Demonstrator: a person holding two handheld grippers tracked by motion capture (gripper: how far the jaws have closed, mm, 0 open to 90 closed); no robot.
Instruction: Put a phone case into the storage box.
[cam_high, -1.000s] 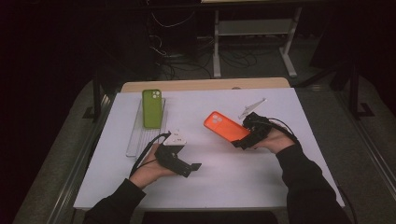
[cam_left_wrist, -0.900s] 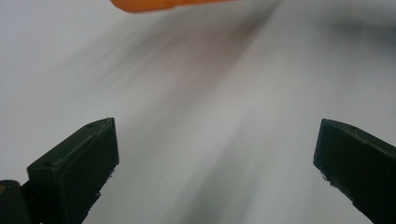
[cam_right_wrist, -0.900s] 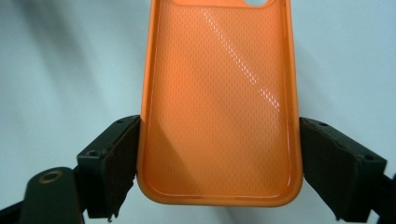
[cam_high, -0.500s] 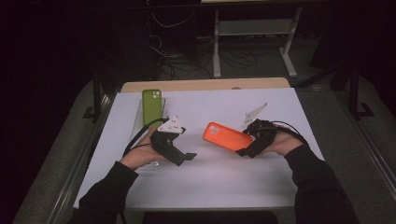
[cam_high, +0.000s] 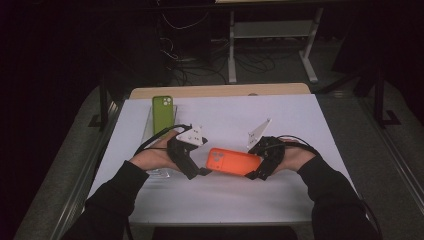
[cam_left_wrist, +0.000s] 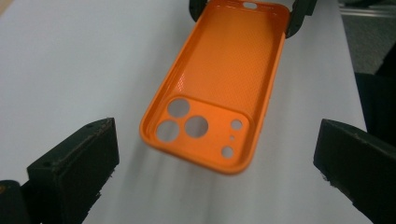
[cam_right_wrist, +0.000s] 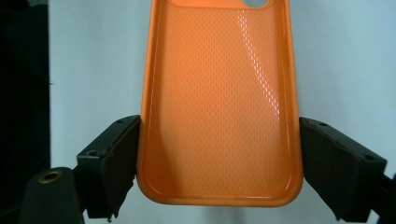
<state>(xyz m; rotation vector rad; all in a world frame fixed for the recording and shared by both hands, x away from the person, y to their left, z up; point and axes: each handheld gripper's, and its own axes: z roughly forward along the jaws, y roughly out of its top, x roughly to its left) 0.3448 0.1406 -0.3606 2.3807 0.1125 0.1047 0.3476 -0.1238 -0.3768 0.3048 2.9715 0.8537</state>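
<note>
An orange phone case (cam_high: 232, 161) hangs level above the white table (cam_high: 300, 120), its hollow inside turned down toward the person. My right gripper (cam_high: 258, 167) is shut on its plain end, with the jaws pressed against both long edges of the case (cam_right_wrist: 219, 107). My left gripper (cam_high: 198, 171) faces the camera-hole end of the case (cam_left_wrist: 219, 93). Its jaws stand wide open on either side of that end, with clear gaps and no contact. The right gripper (cam_left_wrist: 245, 10) shows beyond, clamped on the far end.
A green phone case (cam_high: 162, 114) leans on a clear plastic stand (cam_high: 150, 131) at the table's back left, just behind my left hand. A wooden strip (cam_high: 220, 90) runs along the far edge. Cables and desk legs lie on the dark floor beyond.
My right gripper has carried the orange case left and toward the front, levelling it. My left gripper has come up and right, so its open jaws now flank the case's end.
</note>
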